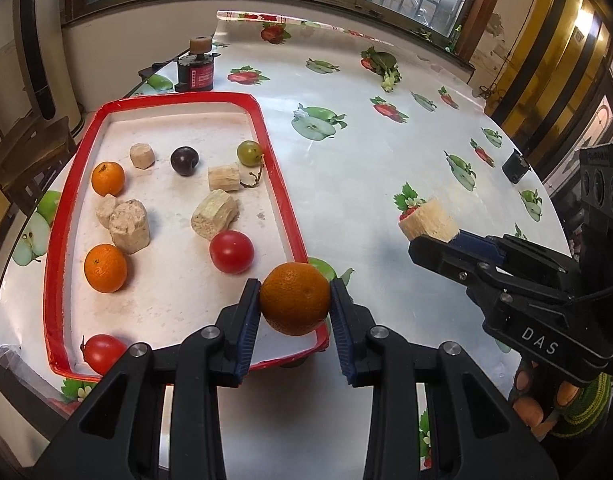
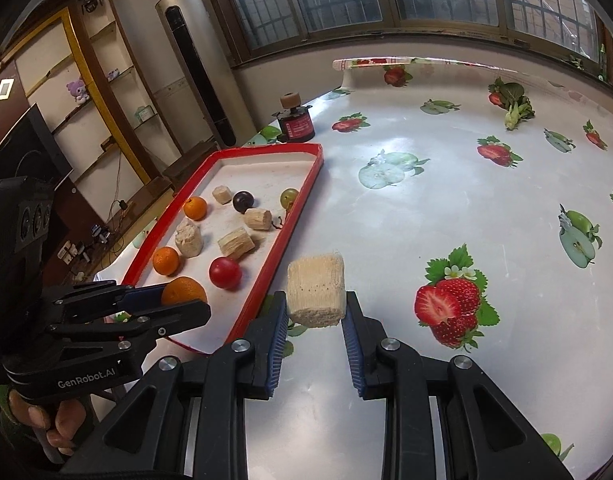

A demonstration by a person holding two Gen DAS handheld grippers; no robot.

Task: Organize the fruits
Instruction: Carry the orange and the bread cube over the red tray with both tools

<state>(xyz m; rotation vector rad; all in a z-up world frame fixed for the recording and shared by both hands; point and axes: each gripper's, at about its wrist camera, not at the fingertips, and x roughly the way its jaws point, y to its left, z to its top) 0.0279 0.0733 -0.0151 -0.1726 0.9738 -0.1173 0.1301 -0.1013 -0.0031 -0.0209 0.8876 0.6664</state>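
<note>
My left gripper [image 1: 295,300] is shut on an orange [image 1: 295,298], held above the near right corner of the red-rimmed white tray [image 1: 280,184]; the orange also shows in the right wrist view [image 2: 184,290]. My right gripper [image 2: 315,312] is shut on a pale fibrous sugarcane chunk [image 2: 316,294], held above the tablecloth just right of the tray [image 2: 282,232]. In the left wrist view that chunk [image 1: 428,222] sits in the right gripper [image 1: 430,240]. The tray holds two oranges [image 1: 107,178], two tomatoes [image 1: 231,251], a dark plum [image 1: 184,161], a green grape [image 1: 249,153] and several sugarcane chunks [image 1: 214,216].
A black and red motor-like device [image 1: 195,67] stands beyond the tray. A leafy green vegetable [image 1: 386,66] lies at the far side of the fruit-print tablecloth [image 1: 366,168]. A small black object [image 1: 515,166] sits near the right table edge.
</note>
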